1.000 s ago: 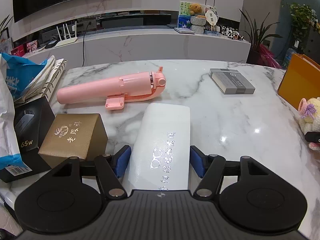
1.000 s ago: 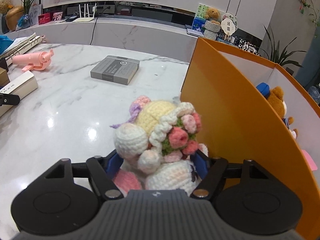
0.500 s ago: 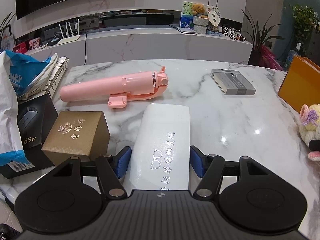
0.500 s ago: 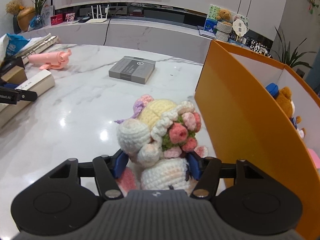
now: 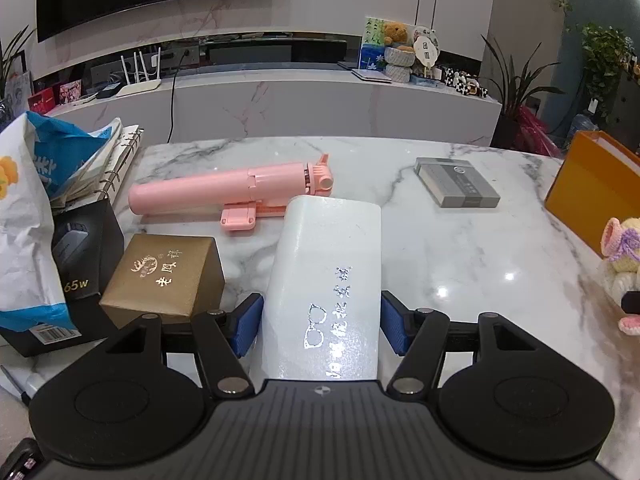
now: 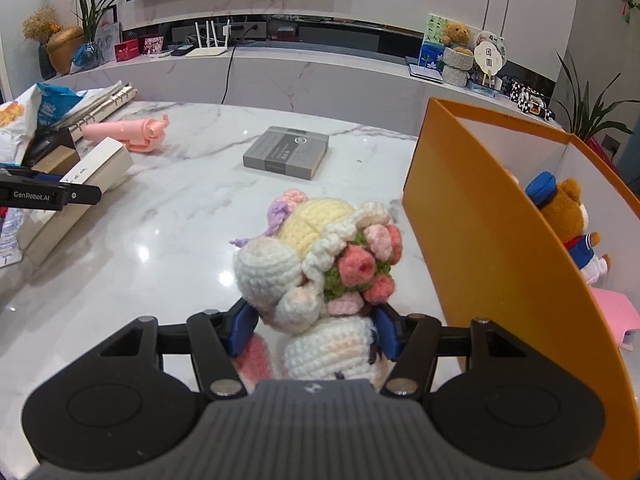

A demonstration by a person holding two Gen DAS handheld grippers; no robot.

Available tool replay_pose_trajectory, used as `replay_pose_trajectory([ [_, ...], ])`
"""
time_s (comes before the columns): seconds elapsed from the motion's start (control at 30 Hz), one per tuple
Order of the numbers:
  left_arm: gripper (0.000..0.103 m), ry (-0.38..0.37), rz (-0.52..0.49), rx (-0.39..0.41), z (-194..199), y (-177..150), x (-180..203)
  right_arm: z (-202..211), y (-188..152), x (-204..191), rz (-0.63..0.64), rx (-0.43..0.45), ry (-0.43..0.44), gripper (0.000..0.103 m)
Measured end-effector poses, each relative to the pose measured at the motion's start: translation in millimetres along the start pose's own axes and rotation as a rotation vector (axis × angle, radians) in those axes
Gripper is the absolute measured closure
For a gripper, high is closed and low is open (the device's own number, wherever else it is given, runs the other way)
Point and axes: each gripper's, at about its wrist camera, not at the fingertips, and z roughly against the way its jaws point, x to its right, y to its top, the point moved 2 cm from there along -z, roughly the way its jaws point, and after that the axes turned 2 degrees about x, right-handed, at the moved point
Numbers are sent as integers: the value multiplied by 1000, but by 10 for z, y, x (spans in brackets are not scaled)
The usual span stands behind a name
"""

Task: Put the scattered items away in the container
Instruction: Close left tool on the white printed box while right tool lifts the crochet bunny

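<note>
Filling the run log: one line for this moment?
left: shut on white case | right: shut on crochet doll | orange box: holds bear

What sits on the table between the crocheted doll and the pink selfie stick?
A flat grey box lies between the doll and the selfie stick, in the right wrist view.

The crocheted cream-and-pink doll (image 5: 622,276) is cut off by the left view's right edge. Behind the orange cardboard box's wall (image 6: 500,248), the brown teddy bear (image 6: 568,216) is half hidden.
</note>
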Motion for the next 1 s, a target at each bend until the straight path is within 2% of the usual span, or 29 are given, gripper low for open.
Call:
replay_pose_trajectory([
  [0.27,32,6,-25,17,278,150,135,234,94,105,-29,50,4,40],
  [0.53,33,-9,-91,57,602,426,456,652,255,434,-81,137,-13,40],
  [1.0,33,-94,-232,189,1029,1142,1425,1468,490,1187,-123,297,-90,40],
])
